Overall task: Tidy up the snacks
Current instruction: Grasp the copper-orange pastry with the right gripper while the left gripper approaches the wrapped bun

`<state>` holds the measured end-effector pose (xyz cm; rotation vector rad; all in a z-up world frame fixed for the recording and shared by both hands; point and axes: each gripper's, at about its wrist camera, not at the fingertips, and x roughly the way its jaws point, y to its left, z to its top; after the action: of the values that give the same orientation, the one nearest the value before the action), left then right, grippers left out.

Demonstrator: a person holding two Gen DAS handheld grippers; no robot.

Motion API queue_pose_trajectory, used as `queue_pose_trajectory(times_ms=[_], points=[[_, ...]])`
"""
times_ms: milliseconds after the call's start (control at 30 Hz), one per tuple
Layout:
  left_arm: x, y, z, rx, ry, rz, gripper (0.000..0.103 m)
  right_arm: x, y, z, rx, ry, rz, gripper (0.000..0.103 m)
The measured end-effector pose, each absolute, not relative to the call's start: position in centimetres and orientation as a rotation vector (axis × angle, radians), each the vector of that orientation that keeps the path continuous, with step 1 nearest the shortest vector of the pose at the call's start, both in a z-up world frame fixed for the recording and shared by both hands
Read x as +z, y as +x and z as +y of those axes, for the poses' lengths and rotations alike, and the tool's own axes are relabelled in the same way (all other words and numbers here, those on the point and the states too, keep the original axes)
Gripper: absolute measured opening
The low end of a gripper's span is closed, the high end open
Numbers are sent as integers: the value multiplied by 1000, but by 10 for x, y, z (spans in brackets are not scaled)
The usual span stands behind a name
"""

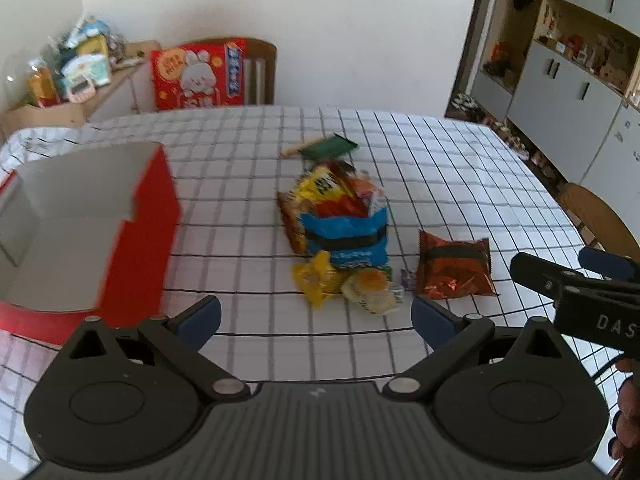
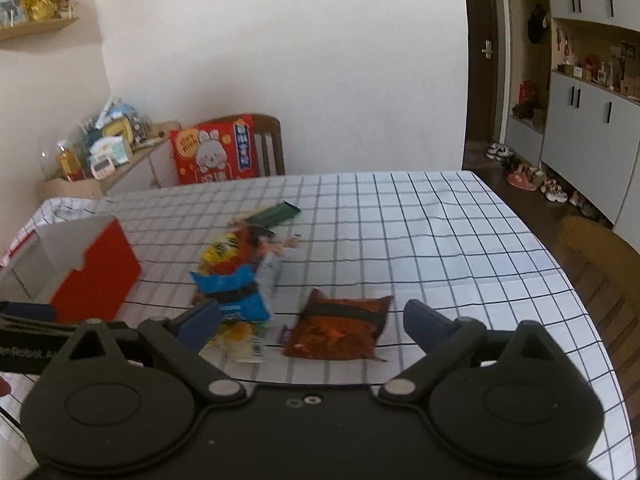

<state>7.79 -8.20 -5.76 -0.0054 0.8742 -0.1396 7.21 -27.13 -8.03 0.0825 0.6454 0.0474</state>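
Observation:
A pile of snack packets lies mid-table: a blue packet on top, yellow packets, a green packet at the far end. An orange-brown packet lies apart to the right. An open red box with a white inside stands at the left. My left gripper is open and empty, just short of the pile. My right gripper is open and empty, above the orange-brown packet's near edge. It also shows in the left wrist view.
The table has a white checked cloth. A chair with a red gift bag stands at the far edge. Another wooden chair is at the right edge. A cluttered side shelf is at the far left.

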Motion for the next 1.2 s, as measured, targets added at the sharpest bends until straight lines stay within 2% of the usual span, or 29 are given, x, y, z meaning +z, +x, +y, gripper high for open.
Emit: queue_pose_trajectory(times_ms=[200,267,367,500,700,767,900,1000,1200], points=[[-85,109,-104,-131,-6,934,102,-102,105,-294,64,79,731,98],[-93,119,-112,-130,-8,950,97,-111,118,-301,77,98,762,98],[-103,132,-121,-138,-21,982,97,-122,136,-311,92,134,816,98],[-116,146,-127,-131,-57,1032,95,-138,156,-319,114,199,899,88],[-129,161,-128,-122,-116,1068,94,-154,175,-328,130,270,965,87],[-133,166,-128,-125,-134,1087,86,-160,181,-331,139,309,990,87],[-141,172,-126,-139,-178,1116,84,-166,189,-337,171,400,1000,86],[-146,178,-124,-134,-215,1137,76,-168,193,-336,185,419,1005,83],[-150,180,-121,-130,-269,1163,62,-170,194,-334,187,436,1011,64]])
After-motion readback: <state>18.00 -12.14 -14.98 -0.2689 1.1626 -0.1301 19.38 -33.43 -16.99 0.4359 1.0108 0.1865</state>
